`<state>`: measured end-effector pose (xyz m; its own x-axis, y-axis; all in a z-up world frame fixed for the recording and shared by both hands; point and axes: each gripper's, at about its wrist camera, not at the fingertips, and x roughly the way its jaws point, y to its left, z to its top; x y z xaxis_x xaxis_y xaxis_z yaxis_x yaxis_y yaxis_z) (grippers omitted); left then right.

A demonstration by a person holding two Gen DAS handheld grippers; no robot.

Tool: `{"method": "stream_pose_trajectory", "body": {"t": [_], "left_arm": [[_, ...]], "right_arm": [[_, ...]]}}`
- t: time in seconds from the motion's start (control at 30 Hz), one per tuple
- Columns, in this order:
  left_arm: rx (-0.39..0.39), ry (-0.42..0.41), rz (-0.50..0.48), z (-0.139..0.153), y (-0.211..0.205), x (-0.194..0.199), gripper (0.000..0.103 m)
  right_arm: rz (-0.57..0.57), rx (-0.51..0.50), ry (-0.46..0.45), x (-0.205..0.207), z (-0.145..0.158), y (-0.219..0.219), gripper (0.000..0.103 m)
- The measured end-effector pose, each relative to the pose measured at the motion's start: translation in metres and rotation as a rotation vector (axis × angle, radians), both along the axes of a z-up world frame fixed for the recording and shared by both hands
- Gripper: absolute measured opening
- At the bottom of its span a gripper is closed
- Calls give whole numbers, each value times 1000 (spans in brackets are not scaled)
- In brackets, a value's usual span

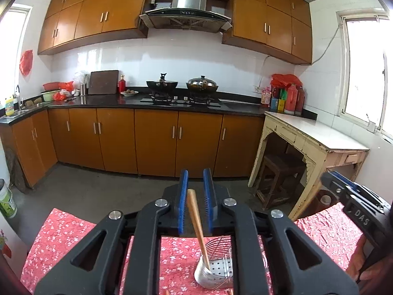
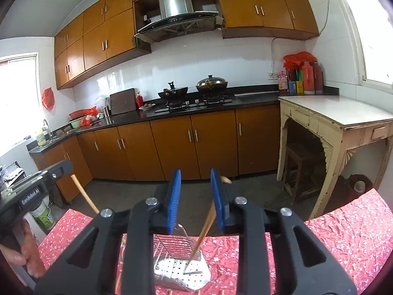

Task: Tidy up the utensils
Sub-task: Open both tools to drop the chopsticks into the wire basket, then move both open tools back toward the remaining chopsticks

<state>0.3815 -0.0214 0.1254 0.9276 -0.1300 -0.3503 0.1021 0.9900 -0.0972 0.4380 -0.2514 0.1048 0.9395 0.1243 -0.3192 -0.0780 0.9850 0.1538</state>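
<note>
Our left tongs (image 1: pixel 195 198) are a little apart, loose around a wooden stick (image 1: pixel 197 226); our right tongs (image 2: pixel 195 198) are apart too, a chopstick (image 2: pixel 205 228) leaning on one pad; both sticks stand in the shiny holder (image 2: pixel 183 268) with holes, so they stay tidy; it sits mid-cloth (image 2: pixel 343 241), near our table edge

The black plastic left gripper (image 1: pixel 195 191) carries ribbed blue pads and round silver screws. The matching black right gripper (image 2: pixel 195 191) looks alike. White lettering marks their housings.
</note>
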Motion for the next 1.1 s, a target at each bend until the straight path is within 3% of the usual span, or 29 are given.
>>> {"method": "stream_pose_trajectory", "body": {"t": [0.13, 0.37, 0.57, 0.93, 1.1], "left_arm": [[16, -20, 27, 2, 12, -20, 31], [7, -19, 63, -3, 46, -66, 37], [0, 1, 89, -30, 76, -117, 43], [67, 82, 132, -108, 95, -189, 47], [75, 112, 124, -138, 94, -218, 52]], "right_arm": [[-18, 10, -10, -21, 0, -13, 27], [-39, 16, -3, -76, -6, -33, 27], [-55, 25, 30, -127, -27, -47, 29], [-115, -24, 150, -201, -109, -62, 29], [-126, -62, 215, -234, -165, -62, 29]]}}
